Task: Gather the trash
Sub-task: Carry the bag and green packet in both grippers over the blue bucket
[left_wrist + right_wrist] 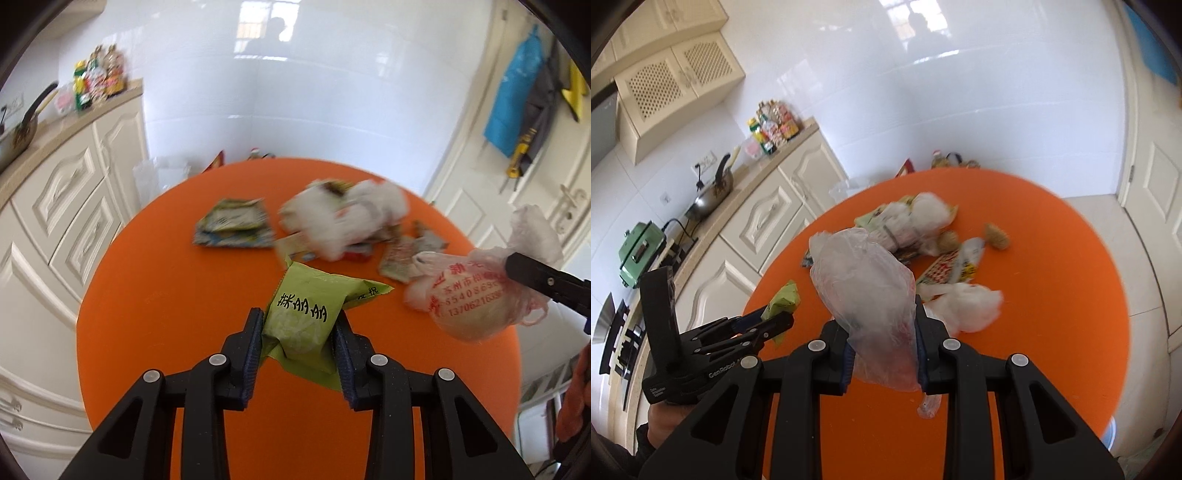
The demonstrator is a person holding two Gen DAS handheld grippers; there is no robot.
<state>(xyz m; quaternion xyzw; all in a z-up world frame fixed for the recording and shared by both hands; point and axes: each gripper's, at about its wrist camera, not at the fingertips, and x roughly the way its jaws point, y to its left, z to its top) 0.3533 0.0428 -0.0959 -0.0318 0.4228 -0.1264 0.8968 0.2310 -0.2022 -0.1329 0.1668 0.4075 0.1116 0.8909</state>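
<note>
Left wrist view: left gripper (300, 334) jaws clenched on a green snack packet (308, 317), lifted over the near part of the round orange tabletop (155, 295). Right of it, right gripper (517, 269) pinches a translucent plastic bag (476, 299) with red print, held above the tabletop edge. Right wrist view: right gripper (882, 354) jaws clamped on the plastic bag (868, 295), bag bulging up between them; left gripper (775, 321) at left with the green packet (785, 297). Further out on the tabletop (1052, 314): white tissue wad (971, 304), flattened wrappers (236, 227), a blurry pile of white tissue and packets (343, 218) mid-table, two tan lumps (995, 236), too blurred to identify. Beyond: cream cabinets (66, 206) along the left, pan (713, 194) and green appliance (639, 253) on the counter, bottles (772, 127) at the counter end, white tiled wall (314, 92), cream door (546, 177) at right with blue apron (513, 92) hanging.
</note>
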